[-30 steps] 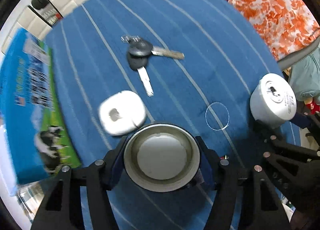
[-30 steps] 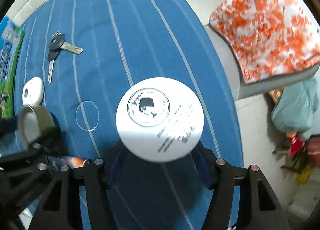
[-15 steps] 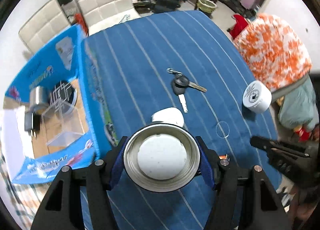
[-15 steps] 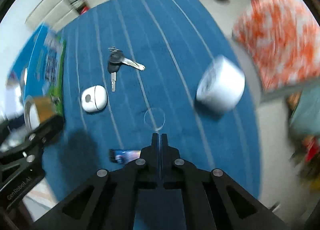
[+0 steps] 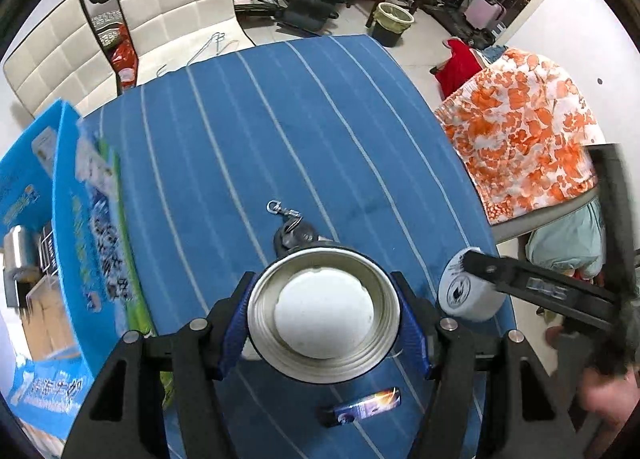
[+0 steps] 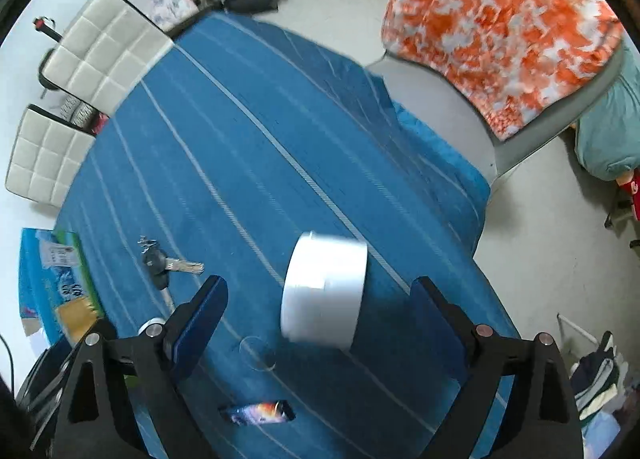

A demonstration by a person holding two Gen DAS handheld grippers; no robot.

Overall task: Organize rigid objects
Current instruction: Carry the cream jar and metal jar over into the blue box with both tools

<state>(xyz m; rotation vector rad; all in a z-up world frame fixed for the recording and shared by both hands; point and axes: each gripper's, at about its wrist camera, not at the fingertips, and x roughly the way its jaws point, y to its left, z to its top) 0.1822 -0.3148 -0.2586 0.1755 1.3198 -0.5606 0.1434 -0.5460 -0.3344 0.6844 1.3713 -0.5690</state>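
Now left claw (image 5: 323, 313) grips metal tin (image 5: 323, 313); right claw (image 6: 316, 323) just opened, empty.

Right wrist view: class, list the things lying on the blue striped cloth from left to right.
Blue carton → bunch of keys → lighter → white round container, which lies between the open right gripper jaws.

Bright, fisheye-warped, slight motion blur.
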